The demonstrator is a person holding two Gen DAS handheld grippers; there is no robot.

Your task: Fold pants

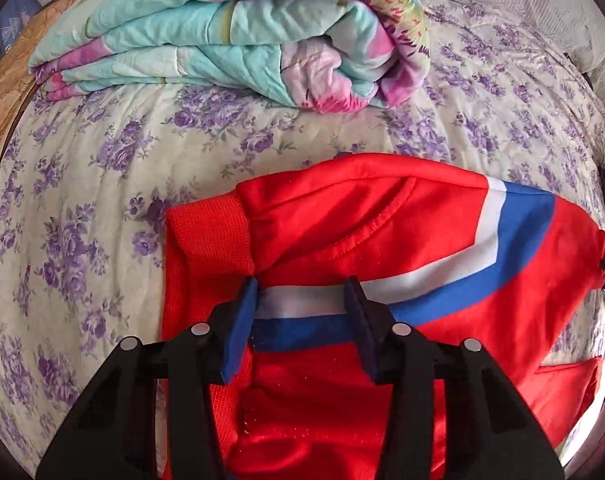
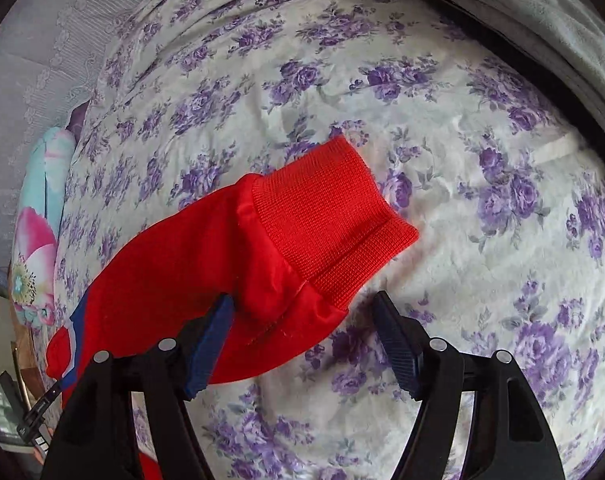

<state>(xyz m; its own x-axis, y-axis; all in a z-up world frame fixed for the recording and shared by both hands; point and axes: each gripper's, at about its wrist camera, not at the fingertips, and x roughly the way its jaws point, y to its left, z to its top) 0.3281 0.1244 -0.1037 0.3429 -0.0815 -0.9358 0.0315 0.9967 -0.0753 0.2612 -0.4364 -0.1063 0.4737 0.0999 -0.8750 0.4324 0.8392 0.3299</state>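
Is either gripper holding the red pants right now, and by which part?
Neither holds anything. The left gripper stands open over the red pants with the blue-and-white stripe; the right gripper stands open beside the ribbed red cuff.

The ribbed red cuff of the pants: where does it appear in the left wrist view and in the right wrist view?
Left wrist view: the cuff lies left of centre, just beyond the left gripper.
Right wrist view: the cuff sits at centre, beyond the open right gripper, pointing to the upper right.
Shared landmark: the blue stripe, and the floral quilt.
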